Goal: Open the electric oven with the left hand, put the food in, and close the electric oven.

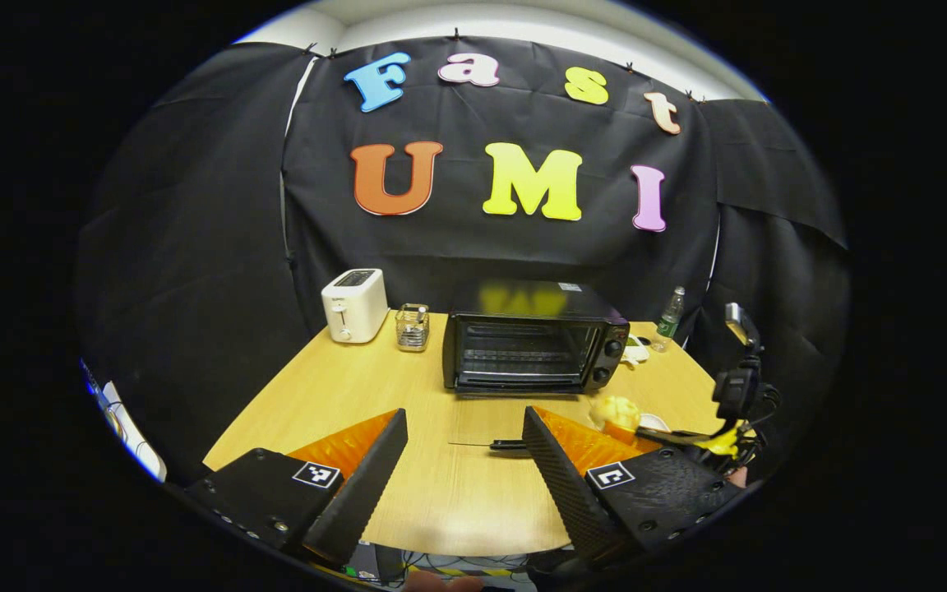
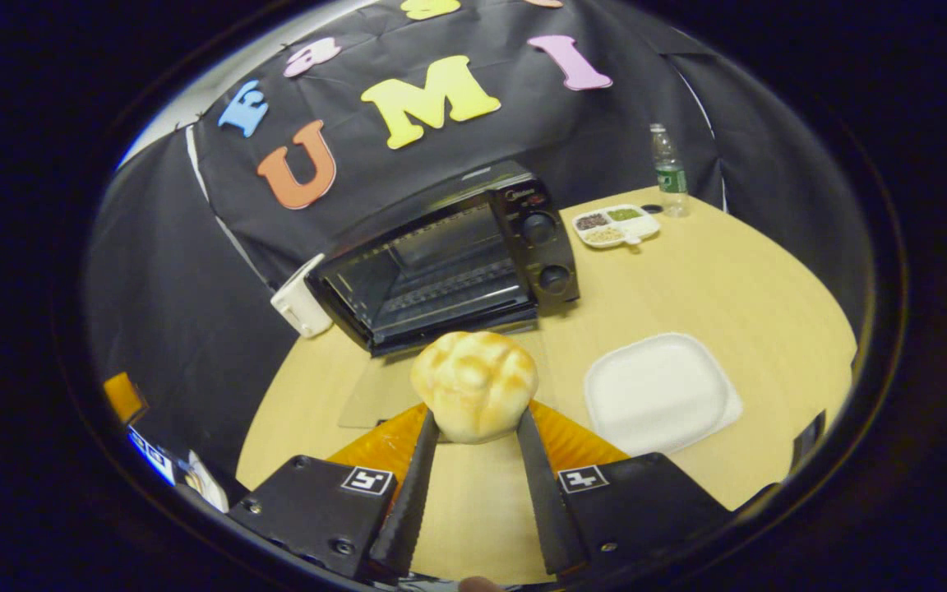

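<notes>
Oven (image 1: 533, 345) door shut ahead of left hand-held gripper (image 1: 464, 444), jaws wide, empty; right hand-held gripper (image 2: 473, 436) grips bun (image 2: 473, 396). Opening, loading, closing all remain.

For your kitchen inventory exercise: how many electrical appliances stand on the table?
2. The black electric oven stands at the table's back middle, door shut. The white toaster stands to its left in the left gripper view, by the booth wall. Others may be hidden.

Left hand-held gripper (image 1: 464, 448) spread wide, empty; right hand-held gripper (image 2: 473, 427) clamped on load.
</notes>
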### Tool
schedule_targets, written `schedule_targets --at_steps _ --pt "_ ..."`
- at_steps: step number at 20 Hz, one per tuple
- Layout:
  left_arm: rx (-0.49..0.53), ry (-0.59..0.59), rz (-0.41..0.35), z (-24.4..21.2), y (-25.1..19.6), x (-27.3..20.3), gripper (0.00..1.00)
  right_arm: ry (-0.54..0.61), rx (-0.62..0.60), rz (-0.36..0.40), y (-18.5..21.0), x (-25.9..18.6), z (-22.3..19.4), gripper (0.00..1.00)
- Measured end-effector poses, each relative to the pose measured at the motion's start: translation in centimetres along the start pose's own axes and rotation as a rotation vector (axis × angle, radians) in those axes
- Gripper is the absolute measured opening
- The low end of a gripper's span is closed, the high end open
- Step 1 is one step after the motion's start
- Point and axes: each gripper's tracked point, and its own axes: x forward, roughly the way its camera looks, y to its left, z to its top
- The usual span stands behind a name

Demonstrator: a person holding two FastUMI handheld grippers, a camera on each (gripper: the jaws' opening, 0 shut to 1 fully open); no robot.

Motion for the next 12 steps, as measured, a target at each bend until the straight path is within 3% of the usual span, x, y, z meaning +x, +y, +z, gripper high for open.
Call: schedule_targets --at_steps 4,12 --pt "0.005 0.004 0.035 0.5 2.0 -1.1 0.93 -0.031 0.103 0.015 3.3 5.4 2.5 0.58" --pt "-0.010 0.069 0.083 -1.1 4.8 -2.0 0.94 -0.118 0.259 -0.059 3.9 15.9 7.4 0.58"
